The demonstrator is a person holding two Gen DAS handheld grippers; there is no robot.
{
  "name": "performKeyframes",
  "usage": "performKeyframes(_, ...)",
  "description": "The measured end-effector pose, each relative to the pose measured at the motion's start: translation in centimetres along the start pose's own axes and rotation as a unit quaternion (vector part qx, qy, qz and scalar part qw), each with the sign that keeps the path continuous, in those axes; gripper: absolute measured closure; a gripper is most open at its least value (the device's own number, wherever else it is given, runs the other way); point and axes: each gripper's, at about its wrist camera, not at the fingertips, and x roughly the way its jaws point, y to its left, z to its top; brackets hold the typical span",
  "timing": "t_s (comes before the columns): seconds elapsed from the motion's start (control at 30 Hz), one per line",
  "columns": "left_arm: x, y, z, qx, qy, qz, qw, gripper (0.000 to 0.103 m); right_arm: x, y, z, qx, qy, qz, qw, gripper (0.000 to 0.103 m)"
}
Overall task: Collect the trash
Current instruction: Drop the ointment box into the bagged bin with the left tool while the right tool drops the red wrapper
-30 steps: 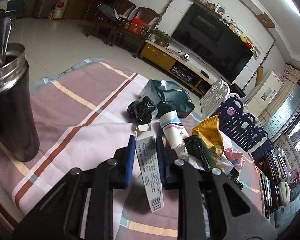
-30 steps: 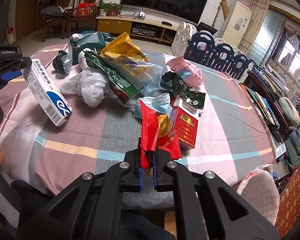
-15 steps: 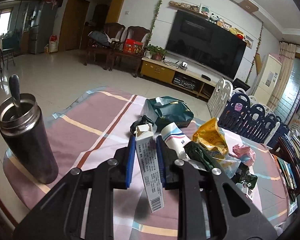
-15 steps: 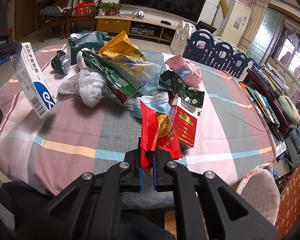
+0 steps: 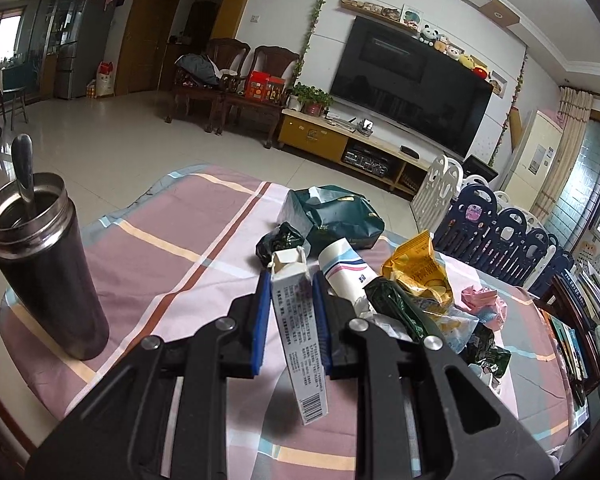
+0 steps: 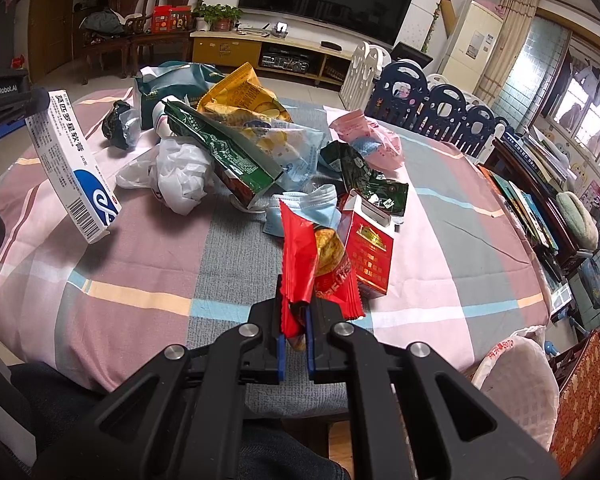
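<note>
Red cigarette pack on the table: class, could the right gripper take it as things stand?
Probably not yet. The right gripper has its jaws shut on a red snack wrapper, though the red cigarette pack lies unobstructed just beyond it.

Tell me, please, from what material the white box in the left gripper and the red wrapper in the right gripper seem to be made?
The white medicine box, clamped in the left gripper, looks like thin matte printed cardboard: sharp folded edges and an open tuck flap. The red snack wrapper, clamped in the right gripper, seems glossy plastic film, perhaps foil-lined: it creases, shines, and has a serrated edge.
</note>
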Motion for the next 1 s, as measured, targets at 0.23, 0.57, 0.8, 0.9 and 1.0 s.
performKeyframes(0.23, 0.7, 0.7, -0.1, -0.024, 0.009, -0.015, 0.9996, 0.081, 0.0, 0.0, 0.0, 0.000, 0.000, 0.000, 1.000, 0.095)
performKeyframes(0.57, 0.6, 0.7, -0.1, -0.028, 0.012, -0.015, 0.9994, 0.081, 0.0, -0.1, 0.0, 0.000, 0.000, 0.000, 1.000, 0.095)
performKeyframes(0.8, 0.6, 0.7, -0.1, -0.029, 0.012, -0.016, 0.9994, 0.081, -0.2, -0.2, 0.0, 0.005, -0.005, 0.003, 1.000, 0.095)
performKeyframes(0.9, 0.2, 1.0, 0.2, -0.039, 0.012, -0.027, 0.9988, 0.081, -0.6, -1.4, 0.2, 0.028, -0.012, 0.018, 0.999, 0.095)
performKeyframes(1.0, -0.5, 2.0, 0.7, -0.074, 0.013, -0.067, 0.9949, 0.081, -0.9, -3.6, 0.6, 0.064, -0.024, 0.016, 0.998, 0.095)
